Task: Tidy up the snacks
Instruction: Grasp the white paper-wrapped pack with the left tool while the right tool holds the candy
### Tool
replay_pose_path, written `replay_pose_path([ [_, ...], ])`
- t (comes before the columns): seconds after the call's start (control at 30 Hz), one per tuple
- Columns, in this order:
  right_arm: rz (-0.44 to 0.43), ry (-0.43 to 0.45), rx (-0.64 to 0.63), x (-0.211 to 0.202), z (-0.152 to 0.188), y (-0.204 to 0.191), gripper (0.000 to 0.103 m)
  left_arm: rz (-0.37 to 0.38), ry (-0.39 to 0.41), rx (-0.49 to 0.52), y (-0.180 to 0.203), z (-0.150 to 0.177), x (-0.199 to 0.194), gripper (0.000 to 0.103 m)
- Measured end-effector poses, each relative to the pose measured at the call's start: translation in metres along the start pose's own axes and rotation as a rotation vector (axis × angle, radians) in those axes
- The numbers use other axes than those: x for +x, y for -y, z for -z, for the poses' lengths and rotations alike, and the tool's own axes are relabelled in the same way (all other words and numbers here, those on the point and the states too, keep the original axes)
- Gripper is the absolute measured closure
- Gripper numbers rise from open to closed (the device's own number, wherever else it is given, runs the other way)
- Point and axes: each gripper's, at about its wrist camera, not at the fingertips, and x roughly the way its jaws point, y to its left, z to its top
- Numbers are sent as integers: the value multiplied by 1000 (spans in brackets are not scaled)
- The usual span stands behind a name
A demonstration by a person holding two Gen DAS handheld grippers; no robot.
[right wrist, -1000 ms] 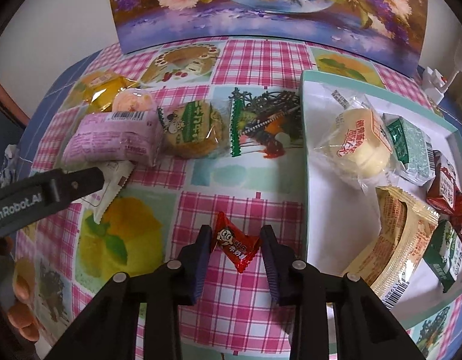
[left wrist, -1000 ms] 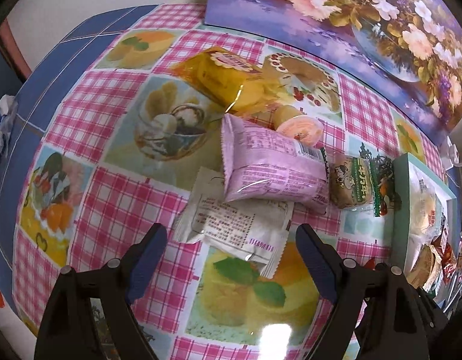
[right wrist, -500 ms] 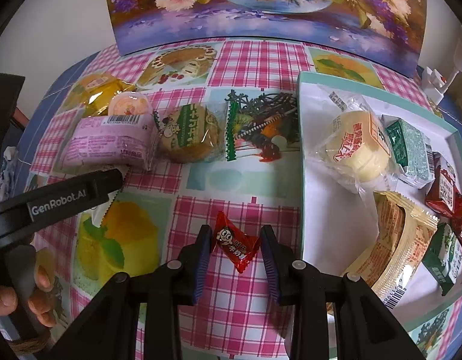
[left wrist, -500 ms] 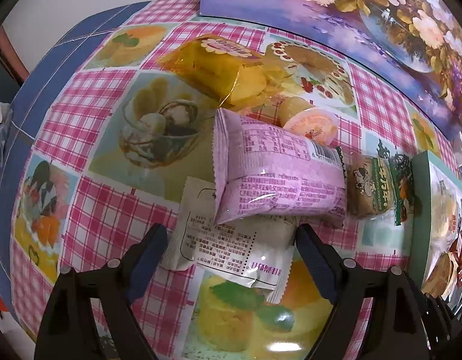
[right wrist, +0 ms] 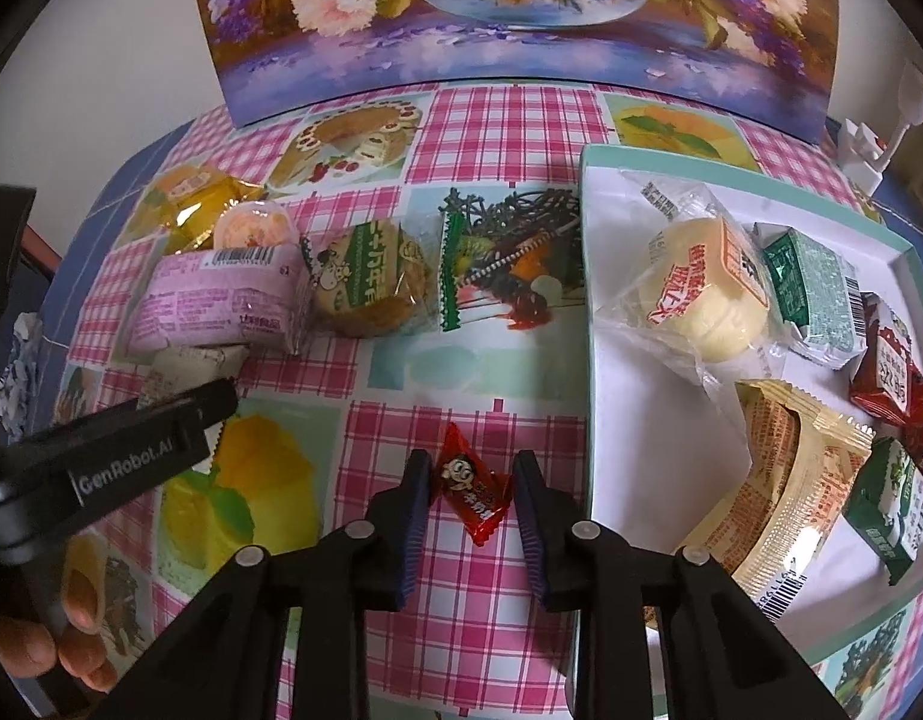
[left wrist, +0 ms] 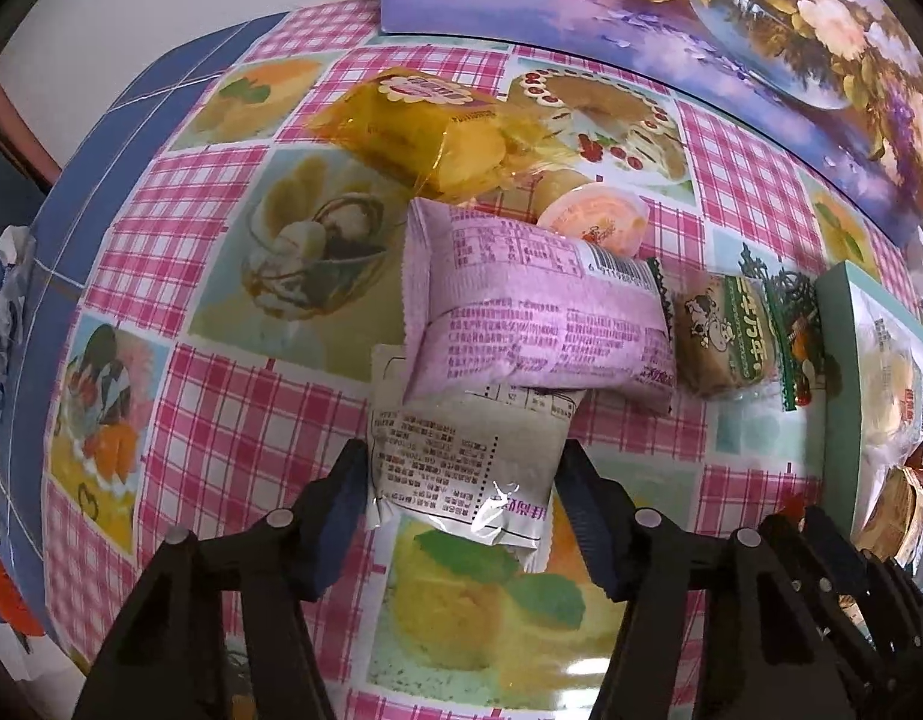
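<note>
Left gripper point(left wrist: 461, 480) now closing around white packet point(left wrist: 461, 468); right gripper point(right wrist: 470, 495) clamped on red candy point(right wrist: 470, 492), right-wrist view only.

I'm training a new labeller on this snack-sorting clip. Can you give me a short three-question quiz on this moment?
1. True or false: the red candy lies inside the tray.
2. Which packet partly covers the white packet? A) yellow B) pink C) green
3. Fill in: the white packet sits between the fingers of the ___ gripper.

Key: 1 false, it is on the tablecloth between the right gripper fingers; 2 B, the pink packet; 3 left gripper.
</note>
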Motion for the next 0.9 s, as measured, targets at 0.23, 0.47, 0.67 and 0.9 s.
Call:
replay_pose_path([
  [0.23, -21, -1, 12, 0, 1, 3, 77, 20, 0, -10, 4, 13, -7, 40],
  [0.47, -58, -9, 62, -2, 3, 11, 78, 13, 14, -10, 2, 24, -25, 41],
  [0.67, -90, -11, 93, -4, 4, 15, 79, 3, 47, -4, 4, 26, -47, 41],
  [0.9, -119, 16, 118, -16, -1, 19, 80, -7, 97, 5, 12, 31, -69, 41],
])
